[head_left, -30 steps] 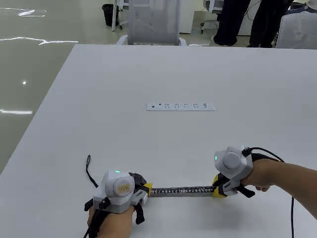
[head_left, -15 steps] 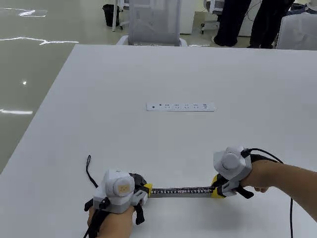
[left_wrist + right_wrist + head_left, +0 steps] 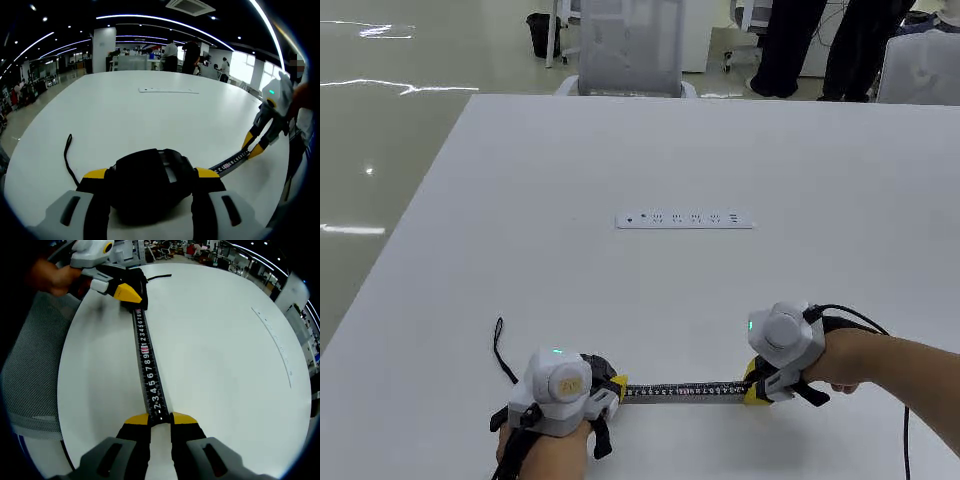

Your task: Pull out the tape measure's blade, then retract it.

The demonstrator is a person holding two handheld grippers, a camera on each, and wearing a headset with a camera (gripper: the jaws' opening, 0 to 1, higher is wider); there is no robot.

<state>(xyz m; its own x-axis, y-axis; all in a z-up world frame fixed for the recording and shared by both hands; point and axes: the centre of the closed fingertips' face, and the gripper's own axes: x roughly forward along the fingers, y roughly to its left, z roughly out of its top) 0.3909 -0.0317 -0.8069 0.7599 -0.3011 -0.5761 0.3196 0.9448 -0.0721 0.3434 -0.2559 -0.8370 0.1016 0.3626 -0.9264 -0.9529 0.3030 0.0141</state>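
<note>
Near edge of the white worktop (image 3: pixel 720 150): black tape measure (image 3: pixel 150 192), its blade (image 3: pixel 149 365) drawn out straight between the two grippers.
Left gripper (image 3: pixel 151 174): jaws closed around the tape measure's case, one yellow tip on each side.
Right gripper (image 3: pixel 160 418): jaws pinched nearly together on the blade's free end, at the lowest numerals.
Strap (image 3: pixel 66 157): black loop lying left of the case.
Power strip (image 3: pixel 685 218): farther back, well apart.
</note>
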